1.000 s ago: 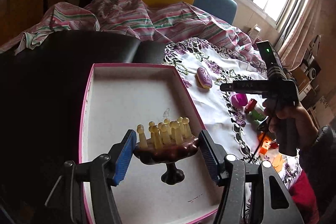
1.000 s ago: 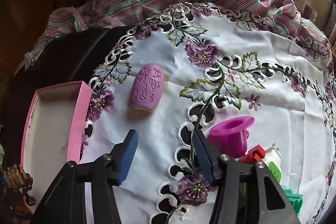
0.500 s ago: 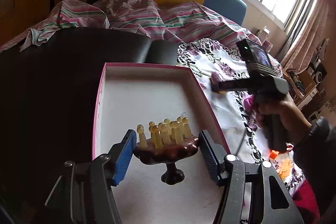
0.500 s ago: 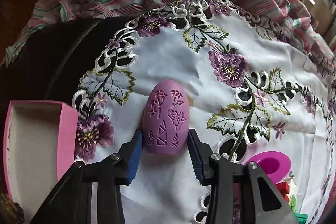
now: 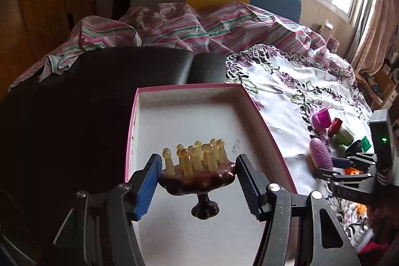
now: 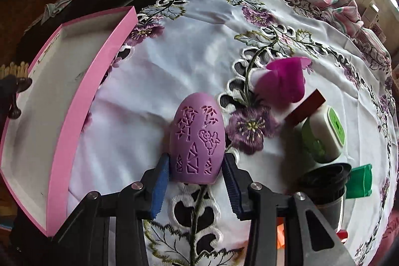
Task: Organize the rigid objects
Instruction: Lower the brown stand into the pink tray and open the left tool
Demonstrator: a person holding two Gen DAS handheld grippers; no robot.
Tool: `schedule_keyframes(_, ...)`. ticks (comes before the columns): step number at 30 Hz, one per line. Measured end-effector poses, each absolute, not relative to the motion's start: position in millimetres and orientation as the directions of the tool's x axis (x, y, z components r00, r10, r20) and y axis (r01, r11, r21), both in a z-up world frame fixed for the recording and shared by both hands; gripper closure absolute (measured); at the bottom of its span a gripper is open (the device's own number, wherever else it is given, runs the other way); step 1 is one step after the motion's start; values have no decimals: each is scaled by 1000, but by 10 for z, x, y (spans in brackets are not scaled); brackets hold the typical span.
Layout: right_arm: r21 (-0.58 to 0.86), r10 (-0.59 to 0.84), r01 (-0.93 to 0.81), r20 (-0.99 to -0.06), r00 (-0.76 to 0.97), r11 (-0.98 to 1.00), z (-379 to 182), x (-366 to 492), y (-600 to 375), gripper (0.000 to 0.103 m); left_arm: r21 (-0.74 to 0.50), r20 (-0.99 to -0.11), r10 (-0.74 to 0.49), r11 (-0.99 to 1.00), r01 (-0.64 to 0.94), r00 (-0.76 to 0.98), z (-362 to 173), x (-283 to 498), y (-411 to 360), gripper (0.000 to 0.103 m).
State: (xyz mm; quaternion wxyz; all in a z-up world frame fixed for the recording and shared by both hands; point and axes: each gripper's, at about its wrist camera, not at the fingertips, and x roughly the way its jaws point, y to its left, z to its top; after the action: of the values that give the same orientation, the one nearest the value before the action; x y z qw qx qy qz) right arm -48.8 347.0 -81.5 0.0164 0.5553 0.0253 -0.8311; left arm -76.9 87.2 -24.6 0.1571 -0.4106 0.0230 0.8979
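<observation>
My left gripper [image 5: 198,157] is shut on a dark brown pedestal stand [image 5: 199,178] that carries several pale yellow pegs. It holds the stand just above the white floor of the pink-rimmed box [image 5: 264,126]. My right gripper [image 6: 195,166] is shut on the blunt end of a purple egg [image 6: 195,131] with cut-out patterns, over the embroidered white cloth [image 6: 199,41]. In the left wrist view the egg [image 5: 320,156] and the right gripper [image 5: 330,167] show to the right of the box. The box's pink wall [image 6: 92,81] stands to the left of the egg.
Right of the egg lie a magenta cup [image 6: 281,81], a red block [image 6: 306,109], a white and green piece [image 6: 321,133], a black cup [image 6: 324,178] and a green piece [image 6: 359,181]. A black surface [image 5: 74,104] is left of the box, with a striped blanket behind.
My right gripper moved onto the purple egg, shut on it and brought it nearer, close to the toy cluster. The left gripper tilted a little and still holds the peg stand.
</observation>
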Motion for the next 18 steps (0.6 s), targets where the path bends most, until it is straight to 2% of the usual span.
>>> schedule_keyframes(8, 1, -21, 50, -913, -407, -999, -820, -447, 3508, 61, -37, -736, 223, -956, -292, -639, -209, -755, 947, 41)
schedule_keyframes(18, -8, -14, 51, -913, -407, -999, -818, -446, 3495, 61, -31, -754, 220, -953, -301, -620, -317, -937, 1032, 41)
